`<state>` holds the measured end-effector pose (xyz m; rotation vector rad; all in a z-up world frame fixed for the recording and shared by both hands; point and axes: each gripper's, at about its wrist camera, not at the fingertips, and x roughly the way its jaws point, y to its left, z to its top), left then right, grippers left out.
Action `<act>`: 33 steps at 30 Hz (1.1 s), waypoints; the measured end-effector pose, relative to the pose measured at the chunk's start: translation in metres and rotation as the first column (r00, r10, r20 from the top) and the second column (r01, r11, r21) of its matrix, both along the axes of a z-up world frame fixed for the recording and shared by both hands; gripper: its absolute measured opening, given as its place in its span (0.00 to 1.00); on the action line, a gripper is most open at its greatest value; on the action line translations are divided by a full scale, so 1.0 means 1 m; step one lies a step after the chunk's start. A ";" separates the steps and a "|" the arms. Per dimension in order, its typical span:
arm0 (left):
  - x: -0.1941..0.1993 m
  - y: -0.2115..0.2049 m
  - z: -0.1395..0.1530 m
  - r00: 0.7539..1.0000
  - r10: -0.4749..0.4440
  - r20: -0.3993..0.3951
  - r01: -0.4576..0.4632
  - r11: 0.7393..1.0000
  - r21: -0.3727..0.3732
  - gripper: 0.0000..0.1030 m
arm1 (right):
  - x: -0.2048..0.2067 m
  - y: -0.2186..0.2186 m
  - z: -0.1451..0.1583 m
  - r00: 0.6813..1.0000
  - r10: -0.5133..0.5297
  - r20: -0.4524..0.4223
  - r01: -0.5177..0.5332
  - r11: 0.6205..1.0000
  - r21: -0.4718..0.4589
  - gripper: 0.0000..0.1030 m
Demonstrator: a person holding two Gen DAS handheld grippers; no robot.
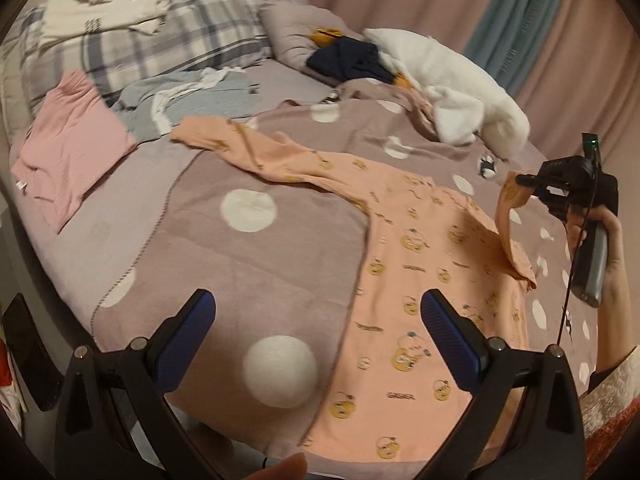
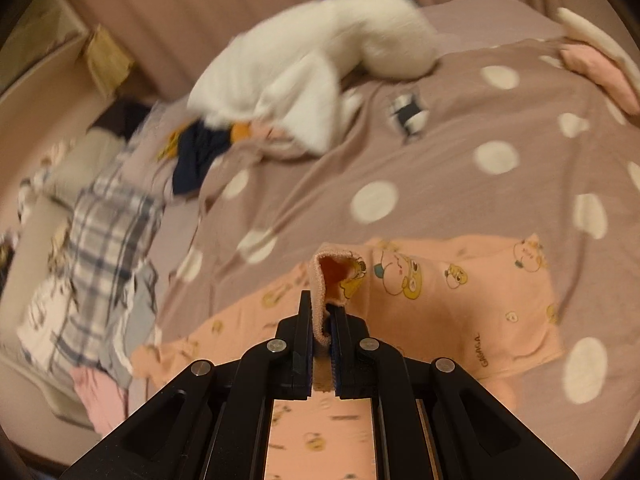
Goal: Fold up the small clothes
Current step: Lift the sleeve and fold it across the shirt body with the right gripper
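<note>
Right wrist view puts your right gripper clamped tight on the ribbed cuff of the peach top, the cuff's open end sticking up past the fingertips. From the left wrist view, that same gripper sits in your right hand, lifting the sleeve off the dotted blanket while the body of the top lies flat on it. Your left gripper hangs above the top's lower part with its blue pads spread wide and nothing between them. The other sleeve stretches away toward a folded pink garment and a grey one.
</note>
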<state>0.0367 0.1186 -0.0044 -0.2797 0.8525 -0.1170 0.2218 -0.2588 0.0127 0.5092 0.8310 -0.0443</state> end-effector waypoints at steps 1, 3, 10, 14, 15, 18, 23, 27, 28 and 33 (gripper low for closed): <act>0.001 0.005 -0.001 1.000 0.010 -0.009 -0.010 1.000 0.004 1.00 | 0.002 0.007 -0.001 1.000 0.012 -0.006 -0.012 1.000 -0.003 0.08; 0.002 0.017 -0.004 0.999 0.050 -0.021 -0.050 0.999 0.013 1.00 | 0.011 0.029 -0.008 0.999 0.048 -0.026 -0.048 0.999 -0.022 0.08; 0.002 0.045 -0.006 0.992 0.125 -0.035 -0.125 0.992 -0.022 1.00 | 0.035 0.075 -0.038 0.986 0.100 -0.132 -0.108 0.992 -0.060 0.09; 0.003 0.044 -0.006 0.990 0.134 -0.036 -0.135 0.991 -0.009 1.00 | 0.037 0.097 -0.051 0.969 0.178 -0.169 -0.184 0.983 -0.025 0.10; 0.003 0.044 -0.007 0.991 0.130 -0.037 -0.130 0.992 -0.006 1.00 | 0.036 0.103 -0.051 0.965 0.203 -0.167 -0.209 0.978 -0.015 0.11; 0.005 0.041 -0.009 0.992 0.119 -0.037 -0.119 0.993 0.008 1.00 | 0.033 0.116 -0.046 0.947 0.290 -0.136 -0.285 0.957 0.055 0.28; 0.010 0.040 -0.011 0.996 0.085 -0.011 -0.085 0.996 0.005 1.00 | 0.013 0.124 -0.028 0.934 0.342 -0.098 -0.342 0.939 0.024 0.37; 0.022 0.048 -0.018 0.999 0.046 -0.004 -0.046 0.998 -0.051 1.00 | -0.021 0.107 -0.023 0.934 0.353 -0.057 -0.352 0.936 0.018 0.40; 0.025 0.049 -0.020 0.999 0.048 -0.008 -0.049 0.997 -0.057 1.00 | -0.031 0.101 -0.022 0.936 0.347 -0.053 -0.347 0.938 0.005 0.44; 0.036 0.063 -0.032 0.993 0.111 0.032 -0.107 0.987 -0.122 1.00 | -0.094 0.062 -0.024 0.968 0.249 -0.032 -0.251 0.957 -0.143 0.58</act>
